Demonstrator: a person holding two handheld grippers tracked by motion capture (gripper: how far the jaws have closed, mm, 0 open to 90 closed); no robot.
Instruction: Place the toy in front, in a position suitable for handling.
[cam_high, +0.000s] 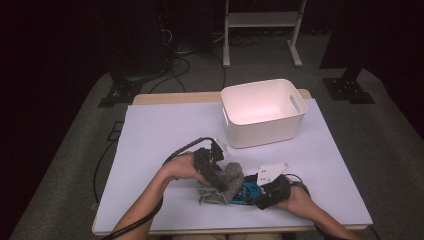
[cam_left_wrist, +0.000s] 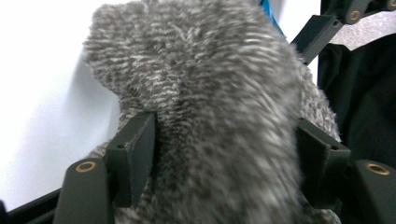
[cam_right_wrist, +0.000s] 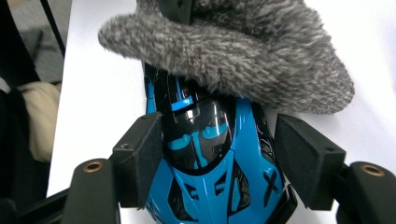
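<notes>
A grey fuzzy sock (cam_high: 233, 175) lies near the table's front edge, draped over the front of a blue and black toy car (cam_high: 243, 196). My left gripper (cam_high: 221, 183) reaches in from the left. In the left gripper view the sock (cam_left_wrist: 219, 93) fills the gap of my left gripper (cam_left_wrist: 229, 158) and presses against both pads. From the right, my right gripper (cam_high: 253, 193) holds the car. In the right gripper view the car (cam_right_wrist: 205, 186) sits between the pads of the right gripper (cam_right_wrist: 219, 158), its nose under the sock (cam_right_wrist: 233, 51).
A white plastic bin (cam_high: 295, 125) with handle slots stands at the back right of the white-covered table (cam_high: 165, 130). Cables trail from both grippers. Beyond the table is dark floor with a white frame stand (cam_high: 260, 20).
</notes>
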